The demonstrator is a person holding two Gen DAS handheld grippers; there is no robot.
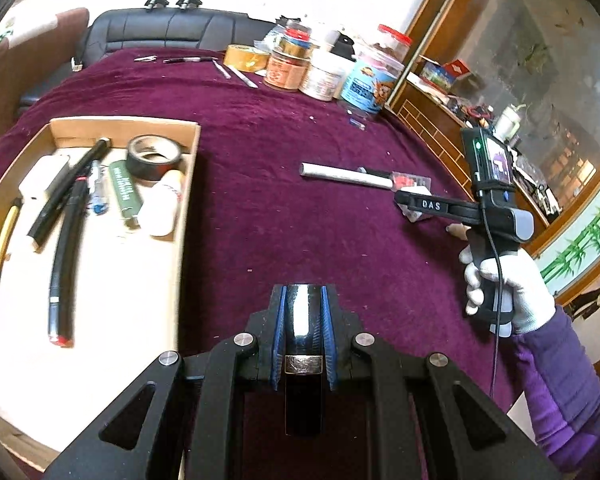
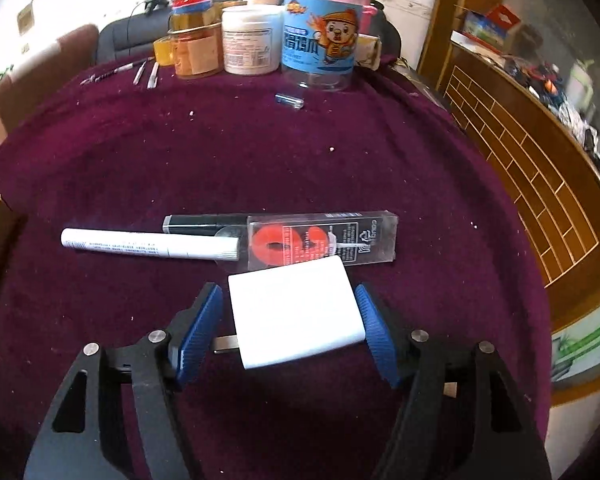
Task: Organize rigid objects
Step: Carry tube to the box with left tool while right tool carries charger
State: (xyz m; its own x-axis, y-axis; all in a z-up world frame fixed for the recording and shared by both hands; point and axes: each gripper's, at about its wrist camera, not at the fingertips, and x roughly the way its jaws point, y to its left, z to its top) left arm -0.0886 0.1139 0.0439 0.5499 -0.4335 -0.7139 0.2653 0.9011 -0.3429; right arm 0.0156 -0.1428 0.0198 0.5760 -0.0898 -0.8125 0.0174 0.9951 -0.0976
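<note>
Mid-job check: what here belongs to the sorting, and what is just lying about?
Job:
cardboard tray
black pen in left gripper
white charger between right gripper pads
white marker
clear packet

Lying about:
jars
yellow tape roll
sofa

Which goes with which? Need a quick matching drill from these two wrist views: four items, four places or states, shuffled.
Items
1. black tape roll
2. white charger block
3. dark glossy pen
4. cartoon jar

Places or states
A. clamped in the left gripper
B. standing at the table's far edge
C. between the open pads of the right gripper
D. lying in the cardboard tray

Pairs: 1-D, 2-C, 3-A, 4-B
</note>
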